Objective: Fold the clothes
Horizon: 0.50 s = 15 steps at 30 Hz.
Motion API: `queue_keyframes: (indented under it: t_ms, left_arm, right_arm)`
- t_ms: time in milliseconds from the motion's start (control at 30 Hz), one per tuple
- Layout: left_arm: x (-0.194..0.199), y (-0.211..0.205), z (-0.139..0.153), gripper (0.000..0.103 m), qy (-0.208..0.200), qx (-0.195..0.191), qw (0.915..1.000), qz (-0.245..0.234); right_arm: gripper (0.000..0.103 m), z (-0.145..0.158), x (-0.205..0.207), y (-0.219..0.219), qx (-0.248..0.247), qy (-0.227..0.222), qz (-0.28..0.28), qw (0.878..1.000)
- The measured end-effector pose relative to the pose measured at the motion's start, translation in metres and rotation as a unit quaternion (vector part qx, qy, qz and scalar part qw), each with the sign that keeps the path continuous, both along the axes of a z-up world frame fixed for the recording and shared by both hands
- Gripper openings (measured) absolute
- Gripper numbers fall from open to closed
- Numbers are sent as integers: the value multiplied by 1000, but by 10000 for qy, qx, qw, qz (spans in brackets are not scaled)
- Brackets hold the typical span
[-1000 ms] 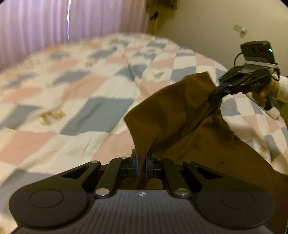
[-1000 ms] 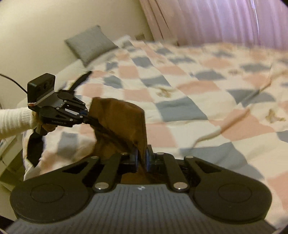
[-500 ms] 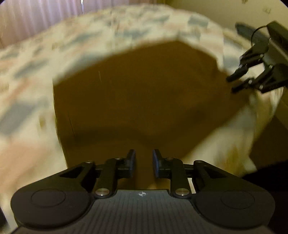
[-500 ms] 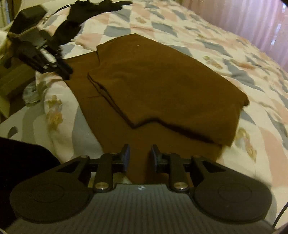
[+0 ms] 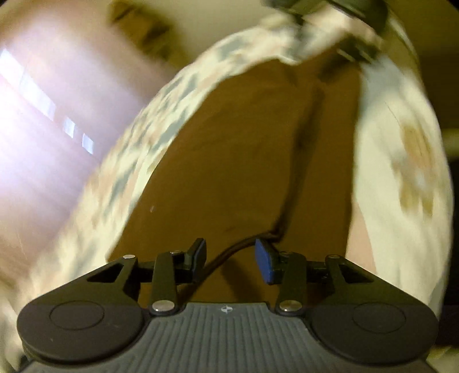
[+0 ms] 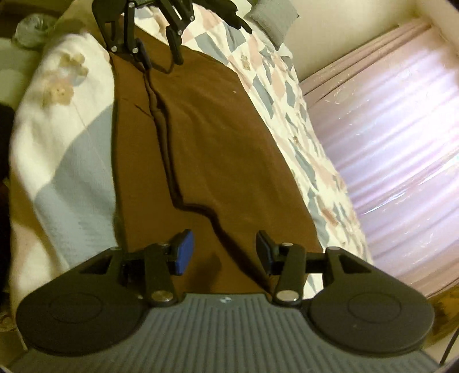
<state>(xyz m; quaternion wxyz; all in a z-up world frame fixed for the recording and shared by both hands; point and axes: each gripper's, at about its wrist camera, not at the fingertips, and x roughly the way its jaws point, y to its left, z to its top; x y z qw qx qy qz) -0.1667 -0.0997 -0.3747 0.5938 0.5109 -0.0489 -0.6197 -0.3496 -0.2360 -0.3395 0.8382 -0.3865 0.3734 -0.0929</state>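
Note:
A brown garment lies flat on the bed, one layer folded over another, with a dark fold edge running along it. It also shows, blurred, in the left wrist view. My right gripper is open and empty just above the near end of the garment, straddling the fold edge. My left gripper is open and empty over the opposite end. It shows at the top of the right wrist view, jaws apart. The right gripper is a dark blur at the top of the left wrist view.
The bed has a checked quilt of white, grey and pink squares. A grey pillow and a dark garment lie at the far end. Pink curtains hang to the right. The bed edge drops off on the left.
A second ago both grippers held the brown garment in the air. They laid it down folded, let go and opened wider. Both views have since swung round.

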Motion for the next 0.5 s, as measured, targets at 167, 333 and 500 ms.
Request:
queue_keyframes:
  t_ms: [167,333,500]
  left_arm:
    - [-7,8,-6,43,-842,35,9960,-290]
    - [2,-6,-3,46,-947,76,9952,-229]
    - [6,-25,-1,42,-967,111,9944,-403]
  right_arm:
    - [53,0,11,-3,-327,249,210,9989]
    - [51,5,19,-9,-396,91,211,9990]
    - [44,21,17,-19,-118,-145,32,9998]
